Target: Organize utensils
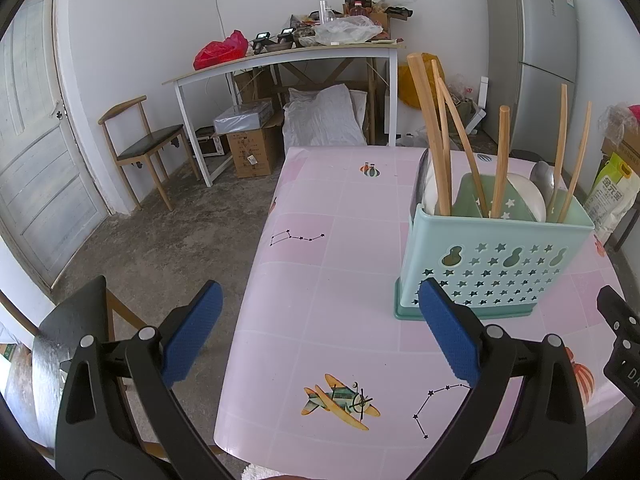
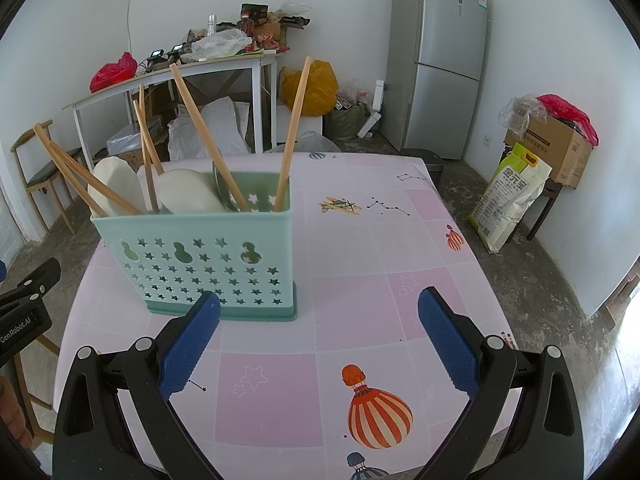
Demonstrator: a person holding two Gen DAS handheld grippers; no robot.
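Observation:
A mint-green utensil holder (image 1: 496, 256) with star cut-outs stands on the pink table (image 1: 320, 280); it also shows in the right wrist view (image 2: 200, 256). Several wooden chopsticks (image 1: 500, 160), white spoons (image 1: 528, 196) and a metal spoon (image 1: 542, 178) stand in it. The chopsticks (image 2: 292, 132) and white spoons (image 2: 188, 192) show from the right side too. My left gripper (image 1: 320, 300) is open and empty, near the table's left edge, left of the holder. My right gripper (image 2: 320, 312) is open and empty, in front and right of the holder.
A wooden chair (image 1: 144, 148), a cluttered white desk (image 1: 288, 56) and cardboard boxes (image 1: 252, 148) stand behind the table. A grey fridge (image 2: 444, 56), a rice bag (image 2: 508, 196) and a box (image 2: 552, 148) stand at the right. The table (image 2: 360, 240) carries printed pictures.

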